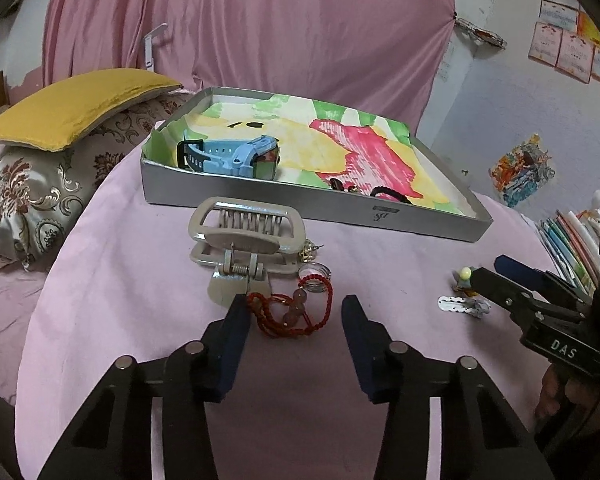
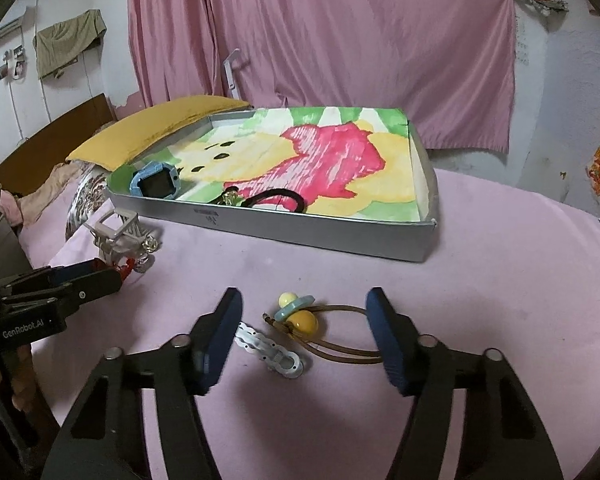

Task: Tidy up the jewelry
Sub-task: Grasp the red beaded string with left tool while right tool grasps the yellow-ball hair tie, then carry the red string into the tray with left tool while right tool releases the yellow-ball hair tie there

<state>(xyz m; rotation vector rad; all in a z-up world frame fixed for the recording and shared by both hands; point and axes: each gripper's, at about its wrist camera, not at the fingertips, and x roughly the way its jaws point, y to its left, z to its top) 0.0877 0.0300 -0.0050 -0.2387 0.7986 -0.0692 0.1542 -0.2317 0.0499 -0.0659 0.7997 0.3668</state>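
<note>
Tongs first: left tongs [image 1: 292, 312] are spread, pads either side of the red bead bracelet [image 1: 296, 312], not pressing on it. Right tongs [image 2: 304, 320] likewise released, straddling the yellow-bobble hair tie [image 2: 300, 316] and the white snap clip [image 2: 268, 350]; nothing gripped on either side.

Handling call: I'd treat the bracelet as light, limp cord with small beads, so it'll drape and slide. Best pinch is across the bunched strands near the pinkish beads, not a single strand. Hair tie is elastic and soft; I'd take the knot by the bobbles, since the loops would stretch and slip. Snap clip is thin, flat metal lying tight on the cloth, hard to get under, so probably a separate pick.

Pose: both tongs pitch down steeply toward the pink-covered surface [image 2: 500, 280], tips low over the items, side by side. The right unit shows at the left camera's right edge, with a hand under it.

Just past the bracelet: a clear ring [image 1: 315, 276], a beige claw clip [image 1: 242, 236] lying on its side, and a small gold earring [image 1: 309, 252] by it. All rigid; the claw clip is bulky and springy.

Further back, the grey tray [image 1: 380, 216] with painted paper lining holds a blue watch [image 1: 236, 156], a black hair tie [image 2: 280, 200] and a small trinket I can't identify. Drop zone, I judge. Yellow pillow [image 1: 72, 108] and pink curtain [image 1: 260, 28] sit behind.
</note>
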